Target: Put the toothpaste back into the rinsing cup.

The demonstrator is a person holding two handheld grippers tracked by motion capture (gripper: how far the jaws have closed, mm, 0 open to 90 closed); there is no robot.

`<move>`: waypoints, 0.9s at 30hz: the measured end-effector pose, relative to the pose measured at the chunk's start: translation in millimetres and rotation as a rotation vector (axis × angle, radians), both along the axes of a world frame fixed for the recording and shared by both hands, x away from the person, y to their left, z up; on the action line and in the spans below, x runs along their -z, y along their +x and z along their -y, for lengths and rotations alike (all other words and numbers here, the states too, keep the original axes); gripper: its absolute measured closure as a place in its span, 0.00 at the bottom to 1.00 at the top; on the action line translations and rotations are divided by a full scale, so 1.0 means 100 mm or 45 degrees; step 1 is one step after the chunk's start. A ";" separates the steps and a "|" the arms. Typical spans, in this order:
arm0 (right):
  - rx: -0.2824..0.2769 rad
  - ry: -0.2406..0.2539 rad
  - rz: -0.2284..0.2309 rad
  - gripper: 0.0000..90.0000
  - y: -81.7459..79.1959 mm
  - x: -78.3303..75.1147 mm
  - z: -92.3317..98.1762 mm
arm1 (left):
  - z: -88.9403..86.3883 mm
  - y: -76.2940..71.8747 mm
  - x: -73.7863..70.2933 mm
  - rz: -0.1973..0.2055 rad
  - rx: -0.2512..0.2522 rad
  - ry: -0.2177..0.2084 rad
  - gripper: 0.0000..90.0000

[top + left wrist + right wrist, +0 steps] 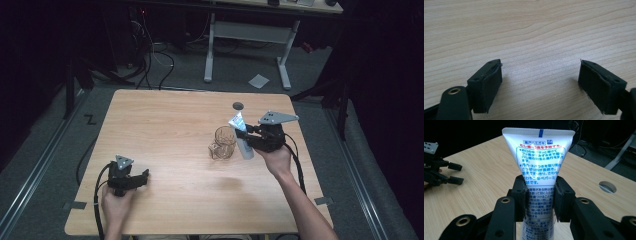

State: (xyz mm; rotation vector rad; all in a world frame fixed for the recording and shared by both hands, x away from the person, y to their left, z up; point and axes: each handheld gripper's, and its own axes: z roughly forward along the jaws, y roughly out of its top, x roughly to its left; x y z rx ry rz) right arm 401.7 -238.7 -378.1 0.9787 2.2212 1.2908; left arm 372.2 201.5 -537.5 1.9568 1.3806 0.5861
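Right gripper (539, 195) around upright toothpaste tube (539, 162).

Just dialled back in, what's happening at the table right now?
A person works at the wooden table with tongs in each hand. The right tongs are shut on a white toothpaste tube, held crimped end up just beside a clear glass cup on the table's right half. The left tongs are open with nothing between them, low over bare wood near the front left.
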 end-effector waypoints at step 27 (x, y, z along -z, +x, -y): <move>0.021 0.006 0.059 0.74 0.25 -0.10 -0.25 | 0.00 0.00 0.00 0.000 0.000 -0.001 0.22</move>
